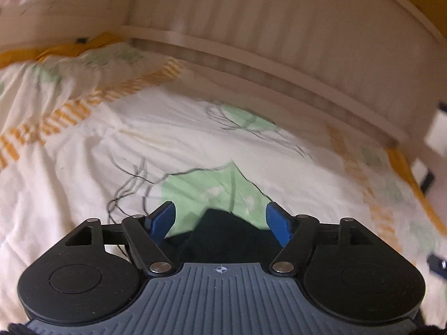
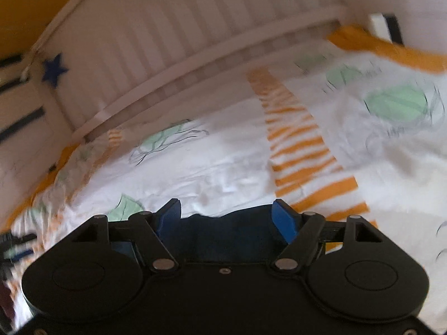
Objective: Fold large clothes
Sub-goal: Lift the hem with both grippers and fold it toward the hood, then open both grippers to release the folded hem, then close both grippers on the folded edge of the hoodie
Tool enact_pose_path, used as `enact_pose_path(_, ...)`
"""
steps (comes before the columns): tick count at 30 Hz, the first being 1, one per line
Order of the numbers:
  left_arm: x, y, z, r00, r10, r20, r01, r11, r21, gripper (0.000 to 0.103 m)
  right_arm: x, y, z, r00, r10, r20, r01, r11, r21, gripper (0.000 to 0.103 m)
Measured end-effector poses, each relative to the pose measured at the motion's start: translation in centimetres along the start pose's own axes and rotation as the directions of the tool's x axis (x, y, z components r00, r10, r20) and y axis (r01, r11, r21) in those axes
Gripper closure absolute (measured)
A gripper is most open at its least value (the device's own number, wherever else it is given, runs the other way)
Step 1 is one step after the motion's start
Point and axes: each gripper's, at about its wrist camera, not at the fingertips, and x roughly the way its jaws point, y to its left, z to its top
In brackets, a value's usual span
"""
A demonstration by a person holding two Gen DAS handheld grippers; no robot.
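Note:
In the left wrist view my left gripper (image 1: 220, 219) is open, its blue fingers (image 1: 163, 219) wide apart above the bed. A dark garment (image 1: 223, 237) lies between and below the jaws; only a peaked edge of it shows, and nothing grips it. In the right wrist view my right gripper (image 2: 226, 219) is also open. A dark blue garment edge (image 2: 226, 237) lies between its jaws, mostly hidden by the gripper body. Both views are motion-blurred.
The bed is covered by a white sheet (image 1: 167, 139) with green leaf prints and orange stripes (image 2: 301, 150). A white slatted bed rail (image 1: 265, 28) runs along the far side, also in the right wrist view (image 2: 167, 55), where it bears a blue star (image 2: 54, 69).

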Motion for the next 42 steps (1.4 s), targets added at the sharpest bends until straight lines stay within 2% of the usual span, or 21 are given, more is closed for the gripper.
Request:
enact_pose_path(3, 0.8, -3.1, -1.4, 0.999, -0.023, -0.041, 0.027, 0.992, 0.121, 0.029, -0.2, 2.8, -1.2, 0.999, 0.005, -0.036, -0.01, 0.992, -0.125, 0.028)
enact_pose_path(7, 2.6, -6.4, -3.9, 0.996, -0.018, -0.087, 0.044, 0.952, 0.302, 0.029, 1.5, 5.9, -3.2, 0.994, -0.019, -0.111, -0.009, 0.968, -0.251, 0.028)
enact_pose_path(9, 4.1, -6.8, -5.1, 0.993, 0.005, -0.117, 0.036, 0.937, 0.346, 0.029, 2.8, 6.6, -4.1, 0.988, -0.039, -0.149, -0.005, 0.958, -0.286, 0.028)
enact_pose_path(11, 6.1, -6.7, -6.0, 0.987, 0.053, -0.154, 0.005, 0.934, 0.356, 0.029, 4.3, 6.8, -5.0, 0.978, -0.081, -0.192, 0.02, 0.954, -0.3, 0.028)
enact_pose_path(12, 7.1, -6.3, -6.3, 0.982, 0.076, -0.172, -0.012, 0.937, 0.349, 0.028, 4.8, 6.7, -5.3, 0.974, -0.102, -0.202, 0.038, 0.953, -0.301, 0.028)
enact_pose_path(14, 8.2, -5.2, -6.8, 0.978, 0.087, -0.189, -0.024, 0.95, 0.31, 0.019, 5.8, 6.3, -5.6, 0.97, -0.13, -0.207, 0.065, 0.954, -0.294, 0.026)
enact_pose_path(16, 9.0, -4.4, -6.7, 0.977, 0.092, -0.19, -0.036, 0.96, 0.279, 0.006, 6.6, 6.1, -5.6, 0.966, -0.146, -0.212, 0.081, 0.954, -0.289, 0.019)
enact_pose_path(21, 10.3, -4.0, -6.1, 0.966, 0.094, -0.241, -0.03, 0.966, 0.258, 0.001, 8.5, 5.9, -5.2, 0.955, -0.174, -0.242, 0.104, 0.956, -0.275, 0.008)
enact_pose_path(23, 10.2, -4.1, -5.7, 0.963, 0.088, -0.253, -0.019, 0.965, 0.263, 0.001, 8.9, 5.8, -5.2, 0.953, -0.171, -0.249, 0.101, 0.957, -0.271, 0.006)
enact_pose_path(25, 9.7, -3.6, -5.4, 0.963, 0.05, -0.264, 0.02, 0.967, 0.253, 0.002, 8.6, 5.6, -5.1, 0.956, -0.158, -0.248, 0.091, 0.961, -0.26, 0.006)
enact_pose_path(28, 7.7, -1.9, -5.2, 0.963, -0.044, -0.267, 0.1, 0.975, 0.201, 0.002, 7.0, 5.2, -4.9, 0.964, -0.116, -0.241, 0.055, 0.968, -0.246, 0.006)
enact_pose_path(32, 4.0, 0.7, -5.5, 0.966, -0.104, -0.236, 0.135, 0.983, 0.121, 0.002, 3.5, 3.9, -4.6, 0.978, -0.07, -0.197, 0.027, 0.976, -0.215, 0.0)
enact_pose_path(35, 1.3, 2.9, -5.6, 0.972, -0.114, -0.204, 0.127, 0.991, 0.051, 0.001, 0.7, 2.2, -4.6, 0.984, -0.054, -0.17, 0.023, 0.983, -0.18, 0.001)
enact_pose_path(38, -0.4, 4.5, -5.9, 0.971, -0.112, -0.21, 0.117, 0.993, 0.009, 0.001, -1.4, 0.4, -4.7, 0.984, -0.061, -0.168, 0.037, 0.989, -0.147, 0.0)
enact_pose_path(42, -1.6, 5.9, -6.6, 0.966, -0.068, -0.249, 0.076, 0.997, 0.024, 0.001, -3.0, -1.9, -5.0, 0.981, -0.081, -0.178, 0.063, 0.992, -0.106, 0.0)
